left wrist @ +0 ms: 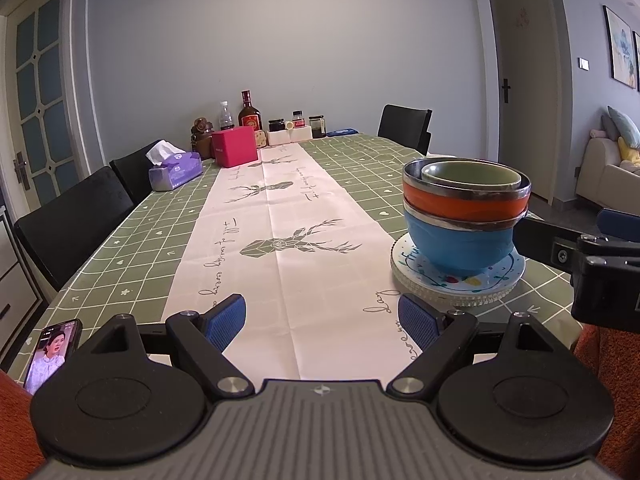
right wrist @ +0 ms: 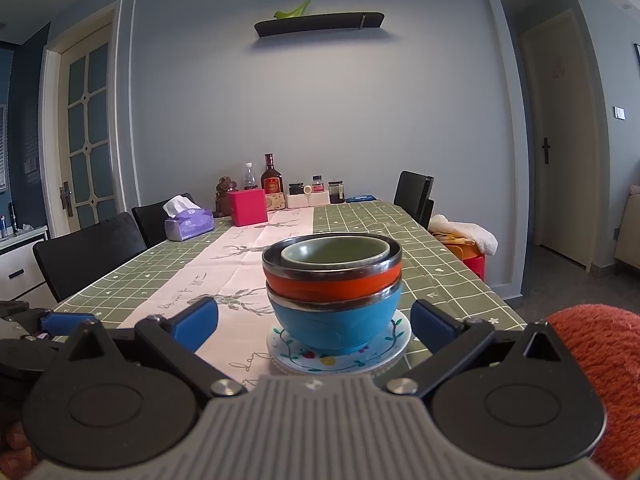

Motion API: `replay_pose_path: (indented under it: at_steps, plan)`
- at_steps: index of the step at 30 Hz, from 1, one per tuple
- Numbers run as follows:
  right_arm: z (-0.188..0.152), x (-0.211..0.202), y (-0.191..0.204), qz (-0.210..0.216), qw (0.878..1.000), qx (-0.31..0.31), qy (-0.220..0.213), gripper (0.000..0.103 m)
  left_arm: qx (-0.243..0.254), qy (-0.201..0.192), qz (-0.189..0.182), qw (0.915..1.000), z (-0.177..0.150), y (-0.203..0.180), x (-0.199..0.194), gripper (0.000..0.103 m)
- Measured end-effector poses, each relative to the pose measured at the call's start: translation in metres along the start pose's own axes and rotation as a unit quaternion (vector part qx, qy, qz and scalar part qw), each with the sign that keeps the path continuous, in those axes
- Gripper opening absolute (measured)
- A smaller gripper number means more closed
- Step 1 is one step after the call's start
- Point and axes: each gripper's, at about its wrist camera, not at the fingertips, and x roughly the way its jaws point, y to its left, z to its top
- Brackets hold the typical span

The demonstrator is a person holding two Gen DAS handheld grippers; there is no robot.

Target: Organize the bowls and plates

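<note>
A stack stands on the table: a small green bowl (right wrist: 335, 253) nested in an orange bowl (right wrist: 334, 282), nested in a blue bowl (right wrist: 334, 326), on a painted white plate (right wrist: 384, 346) over a clear glass plate. The stack also shows in the left wrist view: green bowl (left wrist: 472, 174), orange bowl (left wrist: 464, 202), blue bowl (left wrist: 456, 242), plates (left wrist: 456, 284). My right gripper (right wrist: 314, 322) is open and empty, its fingers either side of the stack, just short of it. My left gripper (left wrist: 322, 322) is open and empty, left of the stack above the runner.
The table (left wrist: 132, 232) has a green checked cloth and a pink runner. A phone (left wrist: 52, 354) lies at its near left corner. A tissue box (left wrist: 176, 170), a red box (left wrist: 235, 146), bottles and jars stand at the far end. Black chairs (left wrist: 76, 220) line both sides.
</note>
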Motion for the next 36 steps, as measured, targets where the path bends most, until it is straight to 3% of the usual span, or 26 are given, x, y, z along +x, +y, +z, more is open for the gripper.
replay_pose_path:
  at_steps: [36]
  plan:
    - [-0.001, -0.0017, 0.0013, 0.0, 1.0, -0.006, -0.003, 0.1, 0.002, -0.001, 0.004, 1.0, 0.0019, 0.0013, -0.0047, 0.101]
